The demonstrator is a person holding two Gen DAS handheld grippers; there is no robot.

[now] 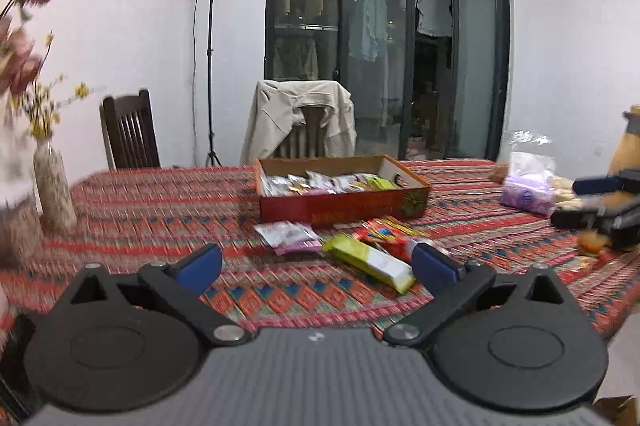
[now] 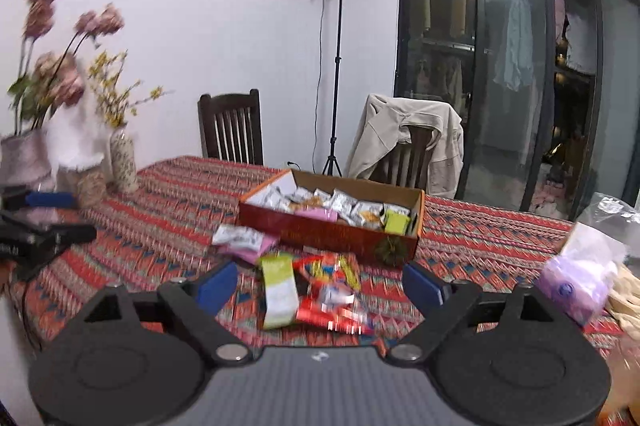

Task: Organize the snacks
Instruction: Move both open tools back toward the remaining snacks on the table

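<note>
Worktop [image 1: 160,209], patterned red cloth. Red cardboard box [image 1: 344,205] at centre, filled with snack packets [image 1: 320,181]. Loose before it: green-and-white packet [image 1: 368,262], red wrappers [image 2: 336,306], white-and-pink packets [image 1: 288,236]. Left gripper [image 1: 316,264] released, jaws wide, nothing between. Right gripper [image 2: 320,286] likewise spread, empty, above the loose packets.

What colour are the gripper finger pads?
Blue pads on black arms; clearest in the left wrist view.

Table [image 2: 168,222] draped in red patterned cloth, bearing open snack box [image 2: 332,232], loose packets [image 2: 316,290] just before it, vases [image 2: 123,161] at left, purple tissue pack [image 2: 576,286] at right.
</note>
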